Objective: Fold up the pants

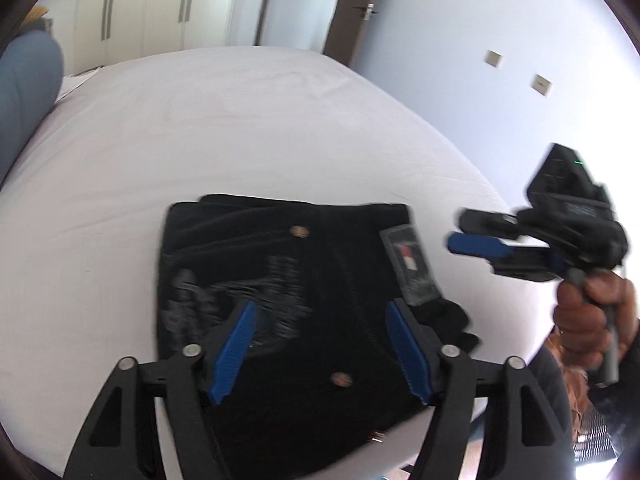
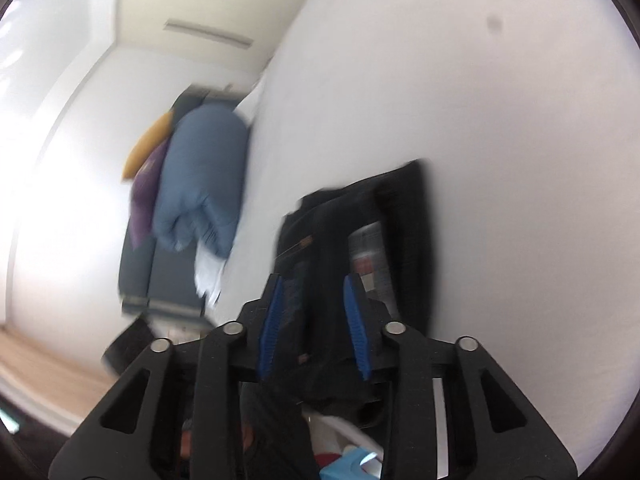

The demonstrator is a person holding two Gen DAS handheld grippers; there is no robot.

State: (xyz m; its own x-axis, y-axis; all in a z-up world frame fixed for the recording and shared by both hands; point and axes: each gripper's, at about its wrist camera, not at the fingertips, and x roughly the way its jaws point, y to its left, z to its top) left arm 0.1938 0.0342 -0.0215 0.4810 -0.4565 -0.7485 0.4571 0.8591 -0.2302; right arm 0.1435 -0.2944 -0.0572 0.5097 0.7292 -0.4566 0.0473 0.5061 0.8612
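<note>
The black pants lie folded into a compact rectangle on the white bed sheet, with a grey label patch on their right side. My left gripper hovers over the near half of them, its jaws wide open and its blue pads pressing on nothing. My right gripper, held in a hand, hangs in the air just off the right edge of the pants. In the right wrist view the right gripper is open a little and empty, with the pants beyond it. Both views are blurred.
A blue pillow leans with yellow and purple cushions on a dark sofa beside the bed. White wardrobes and a door stand beyond the far edge. Wooden floor lies at the left.
</note>
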